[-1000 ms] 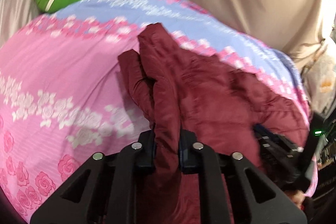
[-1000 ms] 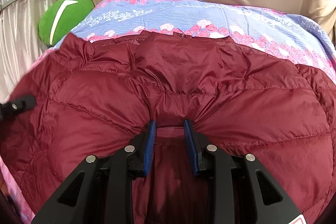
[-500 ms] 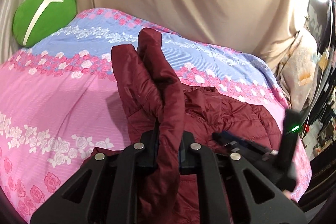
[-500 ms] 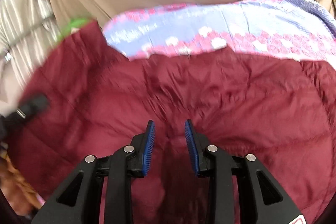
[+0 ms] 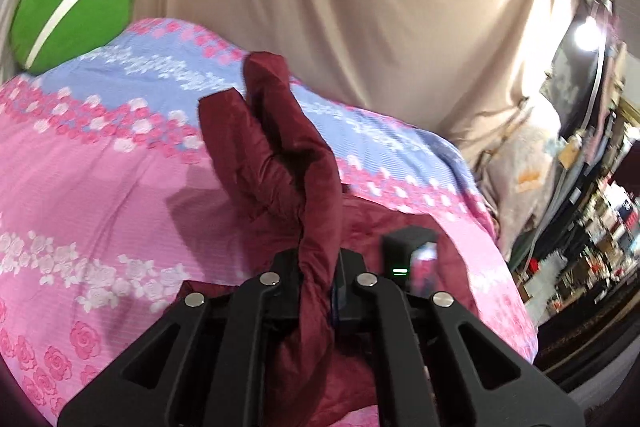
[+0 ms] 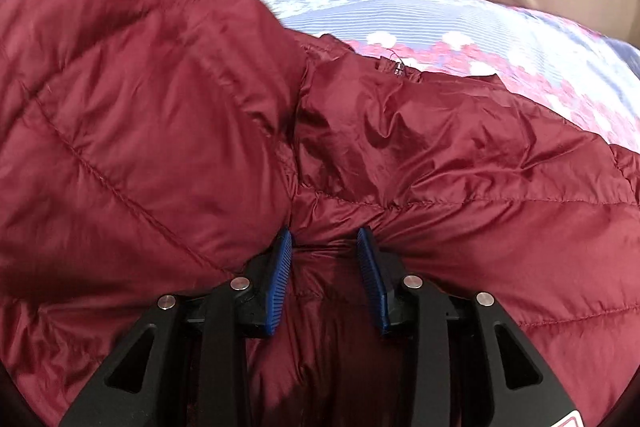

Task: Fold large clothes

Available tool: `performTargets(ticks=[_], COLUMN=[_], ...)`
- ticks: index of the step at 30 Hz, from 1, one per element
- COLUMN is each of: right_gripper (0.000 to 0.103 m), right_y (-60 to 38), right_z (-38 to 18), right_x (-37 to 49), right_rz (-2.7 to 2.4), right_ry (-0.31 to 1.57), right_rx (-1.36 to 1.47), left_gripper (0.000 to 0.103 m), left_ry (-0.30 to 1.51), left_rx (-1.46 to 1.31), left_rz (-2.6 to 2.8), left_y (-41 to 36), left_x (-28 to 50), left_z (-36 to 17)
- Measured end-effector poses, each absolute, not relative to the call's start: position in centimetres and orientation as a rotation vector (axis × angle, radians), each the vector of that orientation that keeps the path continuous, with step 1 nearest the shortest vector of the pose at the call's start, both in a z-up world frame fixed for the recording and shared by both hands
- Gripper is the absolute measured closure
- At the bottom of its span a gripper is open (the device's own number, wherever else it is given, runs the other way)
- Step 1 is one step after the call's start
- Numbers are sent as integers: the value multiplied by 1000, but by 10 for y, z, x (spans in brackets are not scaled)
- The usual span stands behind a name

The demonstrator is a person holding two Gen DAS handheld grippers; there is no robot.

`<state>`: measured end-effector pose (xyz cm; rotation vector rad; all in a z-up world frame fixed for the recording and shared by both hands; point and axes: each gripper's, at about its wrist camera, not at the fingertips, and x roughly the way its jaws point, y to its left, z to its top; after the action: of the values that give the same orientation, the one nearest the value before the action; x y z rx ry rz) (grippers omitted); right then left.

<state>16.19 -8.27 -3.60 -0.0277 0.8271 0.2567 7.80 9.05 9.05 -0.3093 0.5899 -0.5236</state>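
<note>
The bed (image 5: 100, 195) under its pink and blue flowered cover fills most of what I see, and the dark red padded jacket (image 6: 460, 163) lies spread across it, body flat toward my right side. That slippery shell on a smooth cover is my first worry: if I pull the fold over too hard, the whole jacket slides along the bed instead of hinging, and the fold lands crooked.

I've got one side of the jacket lifted off the bed, and in the right view it hangs as a big flap over the flat part. It's puffy, so it may spring open when I set it down.

My left hand-held gripper (image 5: 318, 291) is pinched nearly closed on a bunched ridge of the jacket (image 5: 280, 163), and its jaws have just been tightening. It's a thin pinch of slick cloth carrying a lot of weight; a jerk could pull it free and drop the flap.

My right hand-held gripper (image 6: 324, 267) is the weaker point. Its jaws have just been easing apart, with a gathered pucker of jacket between the blue pads (image 6: 280, 279). I can't tell whether they grip it. If that hold goes, nothing anchors the body while I carry the flap across.
</note>
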Motion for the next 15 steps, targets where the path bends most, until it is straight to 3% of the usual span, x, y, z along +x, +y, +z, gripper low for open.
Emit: performTargets(ticks=[7,11,15], right_gripper=[67,68,67], right_y=[-92,-149,-212], right_z=[-37,-17,12], right_x=[164,146,96], right_rz=[310,354,258], right_ry=[809,816,729], right_rx=[44,328,371], left_gripper=[97,97,97], left_ry=[586,572,576], left_rx=[-241,-198,-194], left_rz=[-617,-634,-662], left_y=[39,14,-4], left_x=[75,79,84], left_z=[101,110,114])
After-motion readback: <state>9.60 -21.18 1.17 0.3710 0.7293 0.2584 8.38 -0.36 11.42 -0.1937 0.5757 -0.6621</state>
